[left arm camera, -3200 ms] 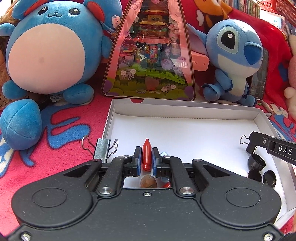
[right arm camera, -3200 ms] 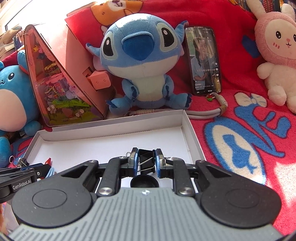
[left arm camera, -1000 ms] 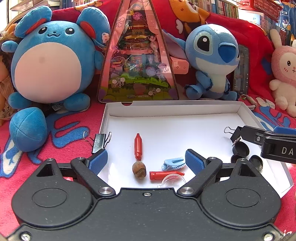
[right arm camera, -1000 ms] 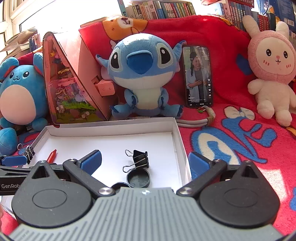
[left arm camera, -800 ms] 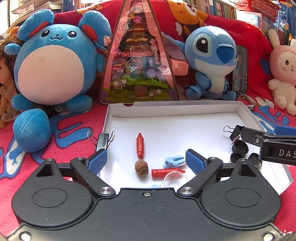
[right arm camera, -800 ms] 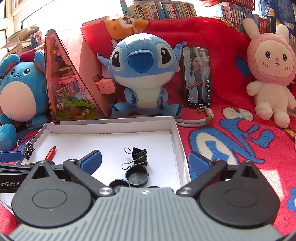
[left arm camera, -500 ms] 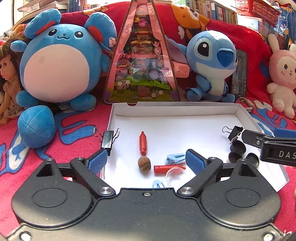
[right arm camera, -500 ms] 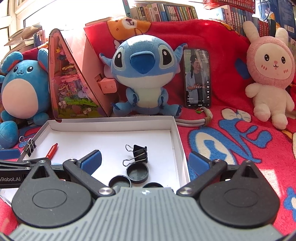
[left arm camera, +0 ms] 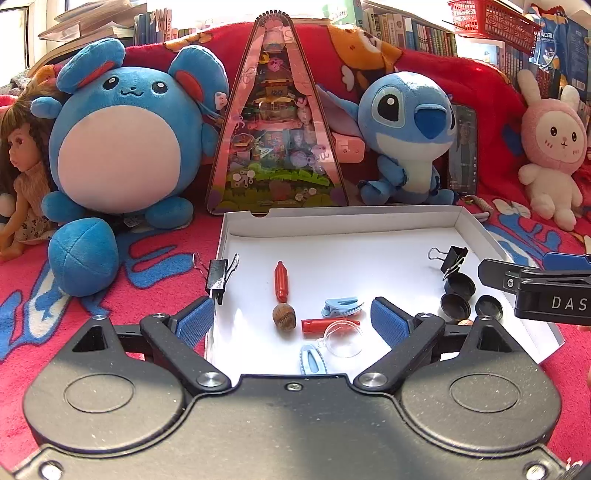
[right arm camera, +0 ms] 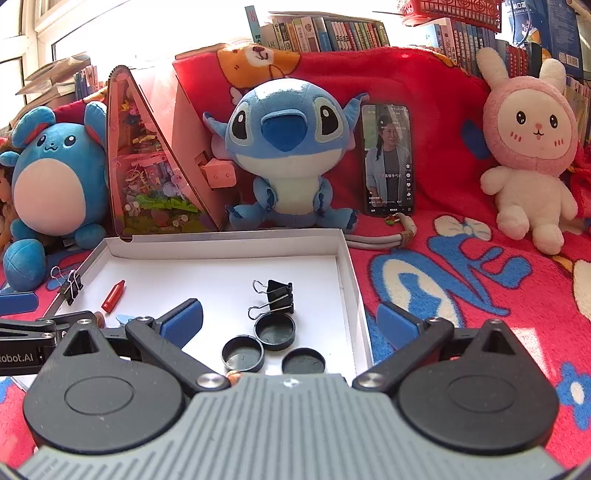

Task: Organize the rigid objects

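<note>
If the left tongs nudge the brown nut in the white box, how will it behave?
The rounded brown nut would probably roll on the smooth floor of the white cardboard box. It looks hard and light. It would likely bump the red pen-like piece just beyond it.

Red fleece blanket with blue and white cartoon prints spread over the whole surface and draped up behind. Lined up along the back: round blue plush mouse with a pale belly, tall pink triangular toy display box, blue big-eared alien plush, black smartphone with a lit screen propped upright just beside it, pink-and-white bunny plush off to the far side. Brown-haired doll in a beige dress at the other edge. Row of upright books on a shelf behind the blanket, red plastic basket up top. Strong daylight through a white-framed window, washing out that corner.
</note>
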Tool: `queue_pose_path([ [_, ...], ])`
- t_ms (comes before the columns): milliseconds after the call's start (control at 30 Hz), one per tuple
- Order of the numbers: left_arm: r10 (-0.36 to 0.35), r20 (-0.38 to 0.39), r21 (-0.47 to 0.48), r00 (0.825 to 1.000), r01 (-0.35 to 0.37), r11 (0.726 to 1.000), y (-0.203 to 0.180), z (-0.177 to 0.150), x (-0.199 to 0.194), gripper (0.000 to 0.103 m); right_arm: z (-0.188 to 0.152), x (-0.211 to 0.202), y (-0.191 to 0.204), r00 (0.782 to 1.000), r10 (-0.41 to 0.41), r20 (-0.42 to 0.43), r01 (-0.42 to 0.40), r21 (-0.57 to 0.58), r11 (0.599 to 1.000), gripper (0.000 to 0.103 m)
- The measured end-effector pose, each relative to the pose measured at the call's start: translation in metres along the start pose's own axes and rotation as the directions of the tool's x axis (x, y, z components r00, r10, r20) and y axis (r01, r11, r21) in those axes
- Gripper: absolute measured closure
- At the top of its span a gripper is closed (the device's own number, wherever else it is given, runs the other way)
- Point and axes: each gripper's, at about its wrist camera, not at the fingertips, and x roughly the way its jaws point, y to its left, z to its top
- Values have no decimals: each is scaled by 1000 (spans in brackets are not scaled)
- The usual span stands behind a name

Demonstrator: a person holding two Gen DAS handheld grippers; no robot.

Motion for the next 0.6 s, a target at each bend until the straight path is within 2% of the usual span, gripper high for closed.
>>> queue_pose_path([
  [233, 4, 18, 7, 1000, -4, 1000, 0, -3, -9, 12, -3, -7, 1, 1000, 1, 9, -1, -11, 1000, 0],
  [600, -26, 27, -21, 999, 26, 999, 5, -11, -24, 12, -8, -19, 0, 1000, 2, 24, -1, -11, 1000, 0],
])
